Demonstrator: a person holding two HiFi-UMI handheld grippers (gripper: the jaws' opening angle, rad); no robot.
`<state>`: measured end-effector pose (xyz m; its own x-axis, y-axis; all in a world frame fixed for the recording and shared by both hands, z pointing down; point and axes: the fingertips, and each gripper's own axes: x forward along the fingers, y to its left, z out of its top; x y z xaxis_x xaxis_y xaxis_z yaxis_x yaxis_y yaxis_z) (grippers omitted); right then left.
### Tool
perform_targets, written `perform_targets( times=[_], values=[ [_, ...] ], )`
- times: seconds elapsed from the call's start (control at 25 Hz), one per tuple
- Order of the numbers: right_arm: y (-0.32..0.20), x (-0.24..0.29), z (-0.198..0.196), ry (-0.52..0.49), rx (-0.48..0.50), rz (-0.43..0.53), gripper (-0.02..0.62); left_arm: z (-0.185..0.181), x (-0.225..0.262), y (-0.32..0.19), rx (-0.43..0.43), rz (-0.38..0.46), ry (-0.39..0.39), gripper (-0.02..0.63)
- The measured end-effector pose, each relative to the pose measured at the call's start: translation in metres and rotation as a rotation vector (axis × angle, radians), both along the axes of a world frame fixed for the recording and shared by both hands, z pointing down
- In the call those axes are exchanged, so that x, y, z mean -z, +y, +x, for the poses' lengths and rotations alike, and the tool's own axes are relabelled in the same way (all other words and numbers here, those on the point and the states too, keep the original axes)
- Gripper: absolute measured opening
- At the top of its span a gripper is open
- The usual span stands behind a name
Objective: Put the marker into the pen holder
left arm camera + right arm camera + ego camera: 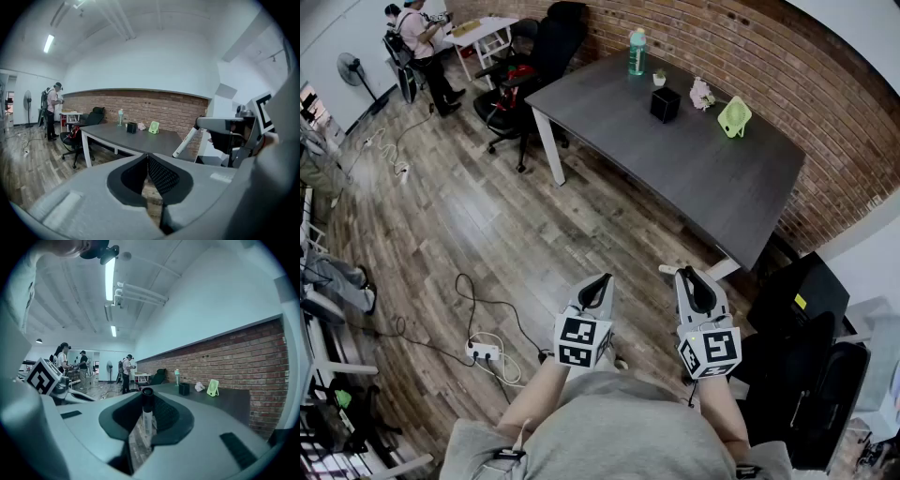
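Observation:
The black square pen holder stands on the dark grey table, far ahead of both grippers; it also shows small in the left gripper view and the right gripper view. My right gripper is shut on a white marker with a black cap, held upright between the pads. My left gripper is shut with nothing in it. Both are held close to my body over the wooden floor, short of the table's near edge.
On the table stand a green bottle, a small green fan and a pink object. Black office chairs sit at its far left end. A power strip with cables lies on the floor. Black cases stand at right. A person is far left.

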<state>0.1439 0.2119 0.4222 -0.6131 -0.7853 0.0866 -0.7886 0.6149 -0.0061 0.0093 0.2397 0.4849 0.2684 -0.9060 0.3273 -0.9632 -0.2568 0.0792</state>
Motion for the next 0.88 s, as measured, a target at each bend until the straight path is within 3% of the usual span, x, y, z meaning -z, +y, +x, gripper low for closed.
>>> perform_targets(
  times=[0.36, 0.88],
  values=[
    [0.063, 0.002, 0.011, 0.01, 0.001, 0.01, 0.069, 0.006, 0.006, 0.069, 0.041, 0.011, 0.01, 0.017],
    [0.089, -0.002, 0.019, 0.014, 0.02, 0.021, 0.069, 0.02, 0.004, 0.096, 0.038, 0.022, 0.007, 0.017]
  ],
)
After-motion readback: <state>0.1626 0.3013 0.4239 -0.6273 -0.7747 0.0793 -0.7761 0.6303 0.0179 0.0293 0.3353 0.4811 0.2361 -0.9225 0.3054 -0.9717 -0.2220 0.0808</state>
